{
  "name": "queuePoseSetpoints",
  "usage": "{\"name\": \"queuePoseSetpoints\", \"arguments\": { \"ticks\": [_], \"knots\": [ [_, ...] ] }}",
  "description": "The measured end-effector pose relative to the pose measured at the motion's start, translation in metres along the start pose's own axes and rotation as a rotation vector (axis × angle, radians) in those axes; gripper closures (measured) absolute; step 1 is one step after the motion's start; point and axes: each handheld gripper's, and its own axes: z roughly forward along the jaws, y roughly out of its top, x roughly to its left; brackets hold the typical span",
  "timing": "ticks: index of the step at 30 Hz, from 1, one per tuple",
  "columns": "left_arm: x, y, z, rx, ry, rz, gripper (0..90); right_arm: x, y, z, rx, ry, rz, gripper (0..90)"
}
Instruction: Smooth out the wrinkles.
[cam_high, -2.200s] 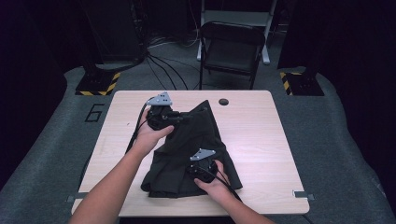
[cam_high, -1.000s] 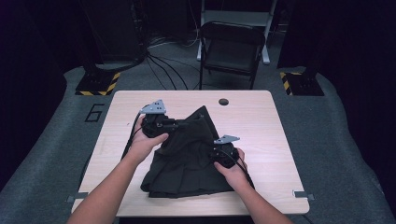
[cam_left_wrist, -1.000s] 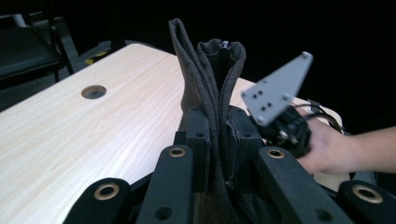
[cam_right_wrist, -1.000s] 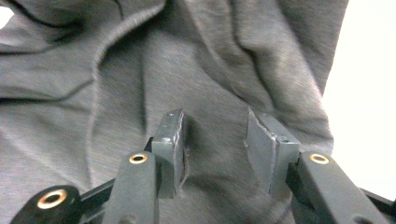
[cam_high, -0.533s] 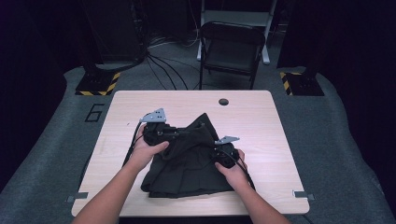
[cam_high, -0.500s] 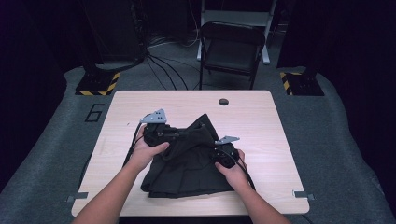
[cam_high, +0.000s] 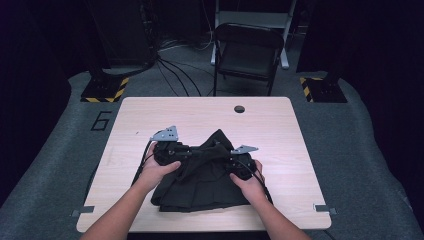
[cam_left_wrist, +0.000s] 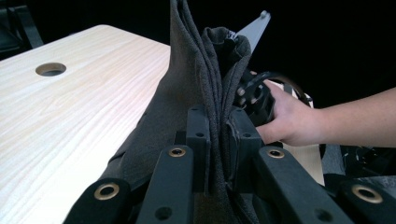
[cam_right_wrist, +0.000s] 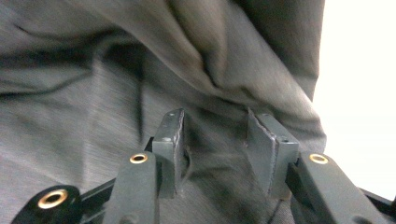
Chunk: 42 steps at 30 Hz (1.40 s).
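A dark grey garment lies bunched on the light wood table. My left gripper is at its left upper edge, shut on a fold of the cloth that stands up between its pads. My right gripper is at the garment's right side. Its fingers stand apart, pressed onto the fabric, with a ridge of cloth lying between them. The other hand and its gripper appear beyond the fold in the left gripper view.
A round cable hole sits near the table's far edge. A black folding chair stands behind the table, with cables on the floor. Bare tabletop lies to the right and at the back.
My right gripper has moved up from the garment's lower part to its right side. My left gripper has shifted right, drawing the cloth's upper edge toward the middle.
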Motion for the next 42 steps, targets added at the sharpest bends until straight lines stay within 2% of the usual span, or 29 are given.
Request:
{"name": "queuePoseSetpoints", "arguments": {
  "ticks": [5,9,13,20,21,22,23,24,26,33,37,42],
  "knots": [
    [-0.001,-0.001,0.008,0.017,-0.008,0.005,80.9,-0.005,0.007,0.003,-0.009,-0.015,0.021,57.7],
    [-0.001,-0.002,0.013,0.026,-0.023,0.0,80.9,-0.018,0.004,0.015,0.018,-0.027,0.078,58.1],
    [-0.003,-0.007,0.019,0.051,-0.048,0.009,80.9,-0.019,0.003,0.016,0.018,-0.029,0.079,58.8],
    [-0.008,-0.022,0.02,0.055,-0.072,-0.012,81.0,-0.021,0.001,0.012,0.038,-0.025,0.071,58.2],
    [-0.009,-0.024,0.02,0.056,-0.076,-0.015,81.0,-0.022,0.001,0.011,0.033,-0.024,0.054,57.5],
    [-0.01,-0.026,0.02,0.059,-0.079,-0.015,81.0,-0.021,0.001,0.009,0.038,-0.025,0.069,57.0],
    [-0.012,-0.028,0.021,0.063,-0.088,-0.014,81.0,-0.022,0.0,0.007,0.042,-0.025,0.053,56.5],
    [-0.014,-0.03,0.021,0.074,-0.097,-0.009,81.0,-0.02,-0.001,0.005,0.036,-0.023,0.07,56.4],
    [-0.018,-0.033,0.022,0.088,-0.1,0.004,80.9,-0.022,-0.004,-0.002,0.029,-0.013,0.06,56.3],
    [-0.025,-0.049,0.024,0.134,-0.125,-0.005,80.7,-0.031,-0.009,-0.033,-0.009,-0.022,0.064,57.1],
    [-0.025,-0.057,0.026,0.14,-0.131,-0.026,80.5,-0.036,0.0,-0.047,-0.047,-0.033,0.063,57.0],
    [-0.026,-0.061,0.026,0.14,-0.122,-0.038,79.8,-0.026,0.02,-0.054,-0.086,-0.005,0.043,56.2]
  ]
}}
